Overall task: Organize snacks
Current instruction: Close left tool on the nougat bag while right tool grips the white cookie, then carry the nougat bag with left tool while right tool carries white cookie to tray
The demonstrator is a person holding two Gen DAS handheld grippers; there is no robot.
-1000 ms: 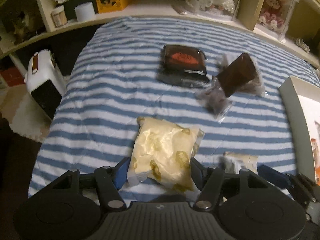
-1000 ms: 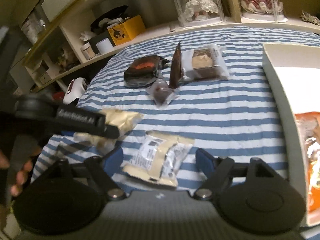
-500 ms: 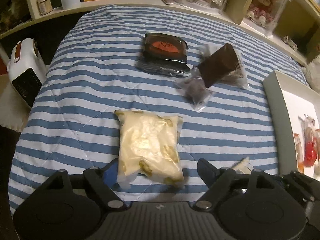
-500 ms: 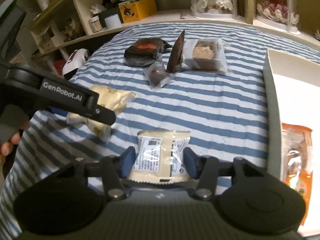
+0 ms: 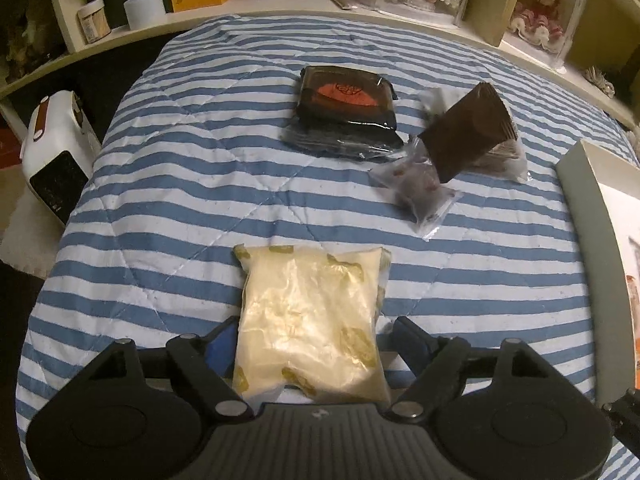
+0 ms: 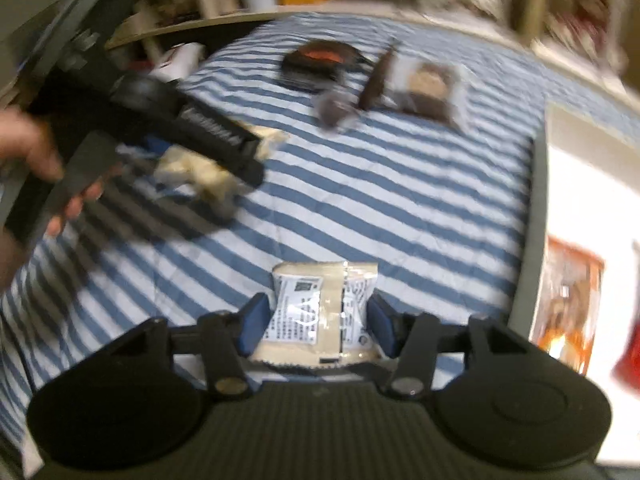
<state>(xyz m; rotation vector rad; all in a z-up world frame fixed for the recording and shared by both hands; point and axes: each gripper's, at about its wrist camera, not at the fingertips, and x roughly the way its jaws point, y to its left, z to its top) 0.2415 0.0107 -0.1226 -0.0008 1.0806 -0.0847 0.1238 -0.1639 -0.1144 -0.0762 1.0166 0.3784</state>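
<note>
- Between the blue pads of the right gripper (image 6: 318,320), gripped on both side edges: a small cream snack packet with a printed white label (image 6: 320,308). Just been closing in on it.
- Seems raised just off the blue-and-white striped quilt (image 6: 400,200), near the grey rim of the white box (image 6: 538,208), though too blurred to be sure.
- Likely light and a little springy: crinkly film around a soft cake or biscuit. Best gripped gently across the sealed sides, as now. A harder squeeze could crush the filling or pop the seam.
- Astride the pale yellow snack bag (image 5: 312,320) with the left gripper (image 5: 316,339). Left pad against the bag's edge, right pad just clear of it, so released rather than gripping. Just been widening, then easing in a touch.
- Lying flat on the quilt, near end tucked under the gripper body.
- Probably puffy, slick and floppy, with loose brittle pieces inside. Best taken across the narrow width near the middle. A corner hold would let it sag and slip.
- Farther up the quilt, untouched: a dark packet with an orange label (image 5: 346,116), a brown wedge-shaped packet (image 5: 468,132) propped at a tilt, and a clear pouch with a dark sweet (image 5: 420,188) touching it.
- Already inside the box: an orange packet (image 6: 568,300).
</note>
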